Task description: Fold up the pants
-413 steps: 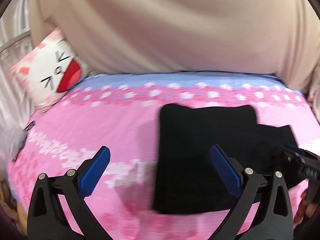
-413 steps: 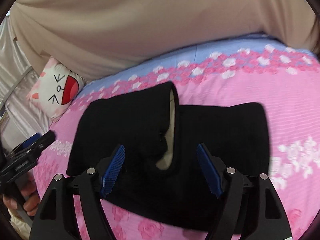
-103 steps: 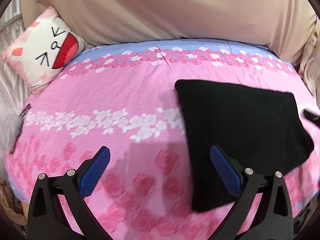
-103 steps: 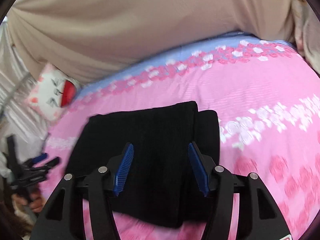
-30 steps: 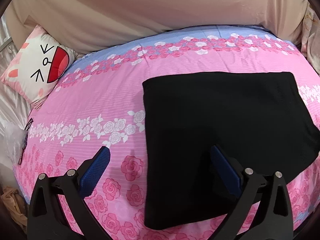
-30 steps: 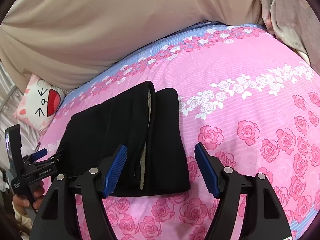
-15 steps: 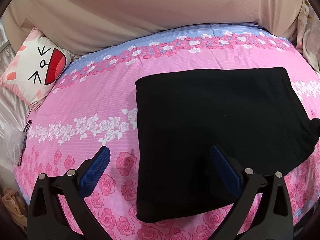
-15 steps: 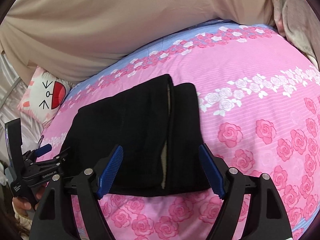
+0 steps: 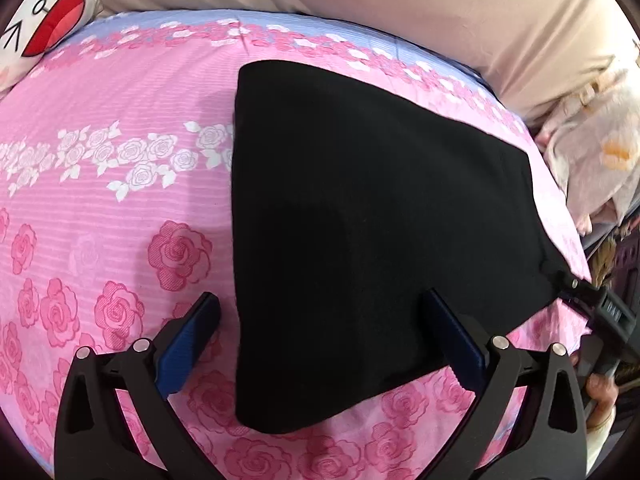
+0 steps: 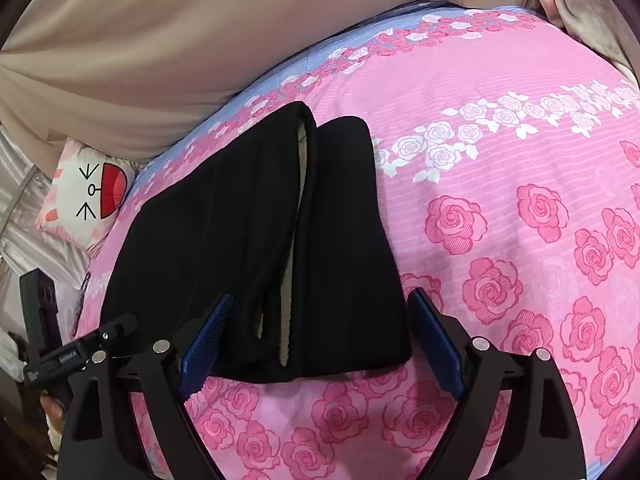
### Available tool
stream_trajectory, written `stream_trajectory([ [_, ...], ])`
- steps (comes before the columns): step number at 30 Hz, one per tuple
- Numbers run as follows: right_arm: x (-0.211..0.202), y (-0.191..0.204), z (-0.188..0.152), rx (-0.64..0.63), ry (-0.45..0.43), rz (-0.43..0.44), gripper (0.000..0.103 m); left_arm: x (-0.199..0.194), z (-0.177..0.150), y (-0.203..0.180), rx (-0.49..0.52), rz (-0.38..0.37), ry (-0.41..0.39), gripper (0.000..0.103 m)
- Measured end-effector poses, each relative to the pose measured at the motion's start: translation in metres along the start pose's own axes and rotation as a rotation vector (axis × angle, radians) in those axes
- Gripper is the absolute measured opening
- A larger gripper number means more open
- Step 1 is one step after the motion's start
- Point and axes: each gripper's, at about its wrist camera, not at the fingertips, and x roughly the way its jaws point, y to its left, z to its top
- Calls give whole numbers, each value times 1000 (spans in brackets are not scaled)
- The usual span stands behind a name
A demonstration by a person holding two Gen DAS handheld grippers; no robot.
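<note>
Bright, even light; soft shadows; strong fisheye warping and dark corners.

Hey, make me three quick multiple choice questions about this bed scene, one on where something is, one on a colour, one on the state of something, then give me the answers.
1. Where does the cat pillow lie?
A. On top of the pants
B. At the bed's edge, beyond the pants
C. Between the right gripper's fingers

2. What colour are the pants?
A. Black
B. Grey
C. Blue

3. How are the pants lying on the sheet?
A. Spread out full length
B. Rolled into a ball
C. Folded into a flat stack

Answers:
1. B, the pillow sits at the far left edge, clear of the pants.
2. A, the cloth is black, with a pale lining at the layered end.
3. C, the right wrist view shows layered ends stacked flat.
</note>
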Motion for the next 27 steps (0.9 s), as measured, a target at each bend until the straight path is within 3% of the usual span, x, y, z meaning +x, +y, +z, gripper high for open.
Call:
stream_trajectory([
  [3, 2, 5, -4, -31, -16, -3, 82, 2, -4, -10, 41, 20, -27, 97],
  [5, 2, 2, -4, -17, -25, 8, 76, 0, -4, -16, 59, 0, -32, 84],
  [8, 0, -4, -3, 15, -25, 42, 68, -1, 0, -23, 69, 8, -22, 76],
  [12, 1, -2, -2, 5, -21, 30, 67, -2, 11, -28, 65, 23, 3, 66],
  [14, 4, -1, 0, 14, -11, 36, 73, 0, 14, -30, 64, 31, 19, 66],
  [17, 7, -1, 1, 8, -5, 51, 83, 4, 17, -27, 43, 32, 40, 75],
  [20, 13, 7, 2, -34, 0, 52, 98, 14, 20, -19, -13, -14, 65, 97],
  [25, 17, 9, 4, -30, -24, 36, 98, 20, 20, -27, 15, -4, 6, 98],
  [26, 16, 9, 4, -22, -30, 21, 90, 18, 20, -27, 8, -10, -1, 93],
  [27, 15, 10, 4, -31, -33, 7, 76, 16, 20, -27, -1, -11, -13, 79],
])
